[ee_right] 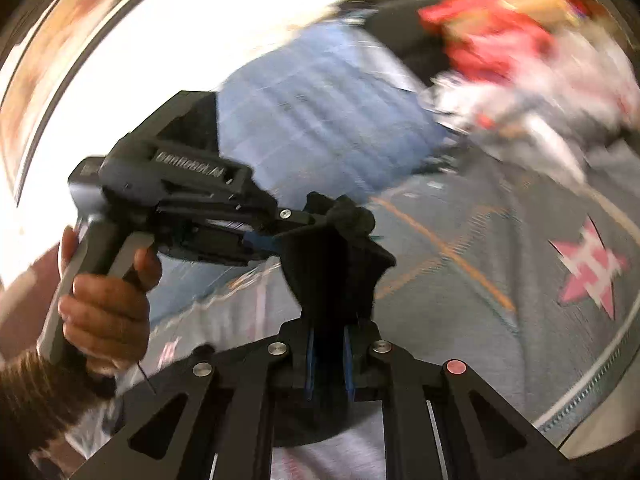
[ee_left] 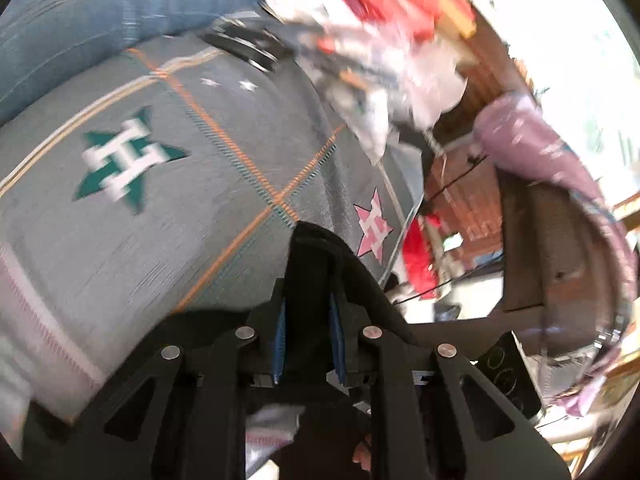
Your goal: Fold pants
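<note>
- Your left tongs (ee_left: 306, 280) pinch a black fold of the pants (ee_left: 320, 248).
- Your right tongs (ee_right: 328, 304) pinch the pants beside them, likely holding matched edges together.
- The pants hang above the patterned blanket (ee_left: 120, 240), clear for folding.

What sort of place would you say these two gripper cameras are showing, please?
Probably a lived-in home bedroom: a grey woven bedspread with star motifs covers a bed, a blurred heap of red and white laundry sits at its far end, and a purple cloth hangs by a brick wall and a bright window.
</note>
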`<state>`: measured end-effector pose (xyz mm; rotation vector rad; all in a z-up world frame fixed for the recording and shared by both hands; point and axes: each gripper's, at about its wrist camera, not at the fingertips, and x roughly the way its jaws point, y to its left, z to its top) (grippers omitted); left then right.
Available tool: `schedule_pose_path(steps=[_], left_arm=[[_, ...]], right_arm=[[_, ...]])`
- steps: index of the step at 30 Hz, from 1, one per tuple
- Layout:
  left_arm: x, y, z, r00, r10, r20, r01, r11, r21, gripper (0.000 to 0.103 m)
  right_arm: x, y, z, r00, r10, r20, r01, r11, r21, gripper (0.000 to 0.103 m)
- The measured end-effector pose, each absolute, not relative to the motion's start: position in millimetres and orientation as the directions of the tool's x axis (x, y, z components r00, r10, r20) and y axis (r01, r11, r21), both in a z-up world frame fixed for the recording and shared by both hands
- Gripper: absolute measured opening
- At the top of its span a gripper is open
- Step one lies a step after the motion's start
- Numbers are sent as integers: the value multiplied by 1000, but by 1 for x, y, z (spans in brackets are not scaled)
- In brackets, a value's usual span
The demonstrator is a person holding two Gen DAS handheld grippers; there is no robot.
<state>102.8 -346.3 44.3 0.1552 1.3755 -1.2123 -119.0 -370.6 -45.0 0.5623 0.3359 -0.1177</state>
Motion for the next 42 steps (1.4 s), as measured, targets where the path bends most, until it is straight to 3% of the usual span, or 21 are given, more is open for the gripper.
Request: schedule_pose_path(steps=[5,9,13,17,20,22,23,25,27,30,34,40,41,42], left_arm=[[109,-259,37,-178,-588,-789,627,550,-551,16],[118,-187,-4,-125,-559,-820,502,677,-539,16],[131,-121,-38,-119,-608,-785,299,732,-612,16],[133,-89,-34,-55,-658,-751,225,725,-651,16],[132,-71,-27,-30,-699,-714,190,698,-691,18],[126,-64,-21,-20,-739,-673,180,660,-730,31],[124,-60,-21,-16,-752,-659,182,646,-741,38],[115,-59,-17,-13,-769,-639,201,624,-755,63],[104,-65,-14,-17,-778,-628,243,606,-757,68],[91,-83,-18,-58,-775,-629,288,590,-754,69],[86,-106,-29,-114,-751,-651,285,603,-745,69],[100,-134,-29,-98,-725,-681,266,641,-720,67],[104,-137,-30,-102,-728,-678,252,641,-725,67],[106,-137,-31,-101,-726,-680,243,645,-724,65]], right_arm=[[-98,-295,-38,915,86,-394,65,933,355,12],[-71,-230,-63,842,190,-505,-55,961,270,16],[-51,-191,-75,796,159,-585,-97,986,137,32],[-68,-181,-61,806,163,-569,-136,987,90,46],[-89,-181,-48,821,150,-551,-153,987,40,46],[-104,-195,-41,831,166,-531,-131,986,104,52],[-107,-208,-38,832,180,-525,-106,980,168,61],[-118,-239,-43,829,197,-523,-14,943,333,65],[-116,-269,-55,819,228,-527,68,872,484,65],[-111,-297,-76,807,277,-522,143,765,627,66],[-102,-310,-96,809,386,-443,136,610,781,66],[-91,-310,-128,795,478,-374,177,408,896,66],[-88,-312,-134,794,487,-365,187,376,908,65],[-84,-315,-140,793,503,-344,191,331,924,53]])
